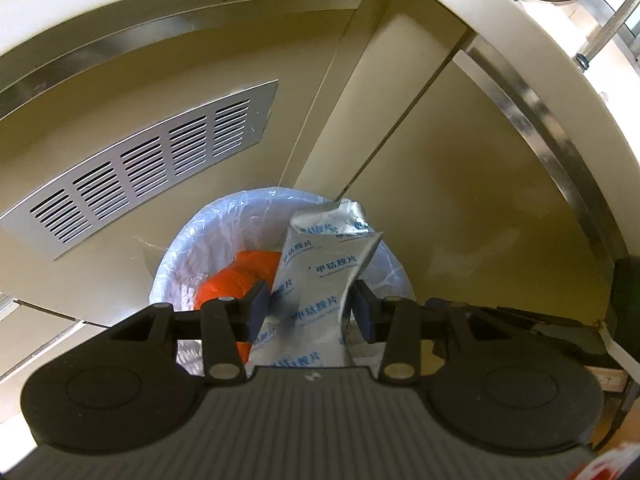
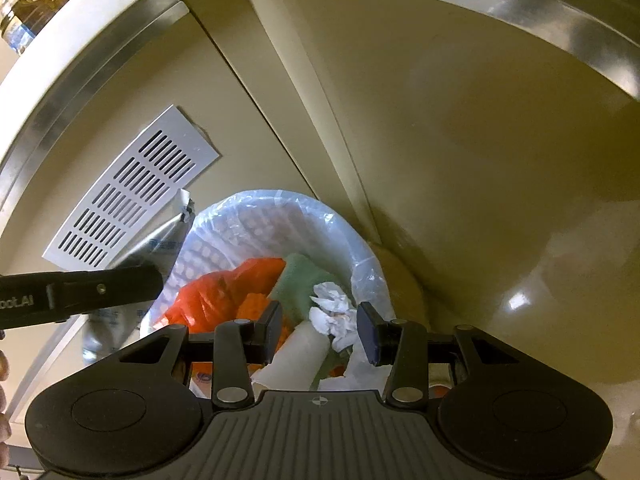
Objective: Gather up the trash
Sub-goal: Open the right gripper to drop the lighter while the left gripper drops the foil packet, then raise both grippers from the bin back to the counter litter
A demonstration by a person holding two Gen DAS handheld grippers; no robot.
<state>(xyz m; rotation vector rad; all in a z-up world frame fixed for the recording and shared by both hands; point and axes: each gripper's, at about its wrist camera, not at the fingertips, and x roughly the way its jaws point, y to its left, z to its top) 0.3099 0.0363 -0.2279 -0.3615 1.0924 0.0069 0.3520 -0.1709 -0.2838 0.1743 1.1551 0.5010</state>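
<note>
Disposal is the step in hand: the left gripper (image 1: 308, 308) hangs above the lined bin (image 1: 182, 248) with a silver foil blister sheet (image 1: 316, 276) standing upright between its jaws. The left pad touches the foil; whether the right pad does I cannot tell, so the hold looks loose at best. The next move, as I judge it, is to part the jaws fully so the sheet drops inside the rim; its top leans toward the far right edge and might catch on the liner.

The right gripper (image 2: 322, 330) sits half open and empty over the same bin, with a crumpled white tissue (image 2: 334, 314) lying below its gap among an orange bag (image 2: 216, 296), a green sponge (image 2: 298, 284) and a pale paper roll (image 2: 298, 356).

Beige cabinet panels (image 1: 460, 208) meet in a corner behind the bin, which stands at their foot under a pale countertop edge (image 1: 520, 36). A slotted metal vent (image 1: 144, 168) sits on the left panel.
</note>
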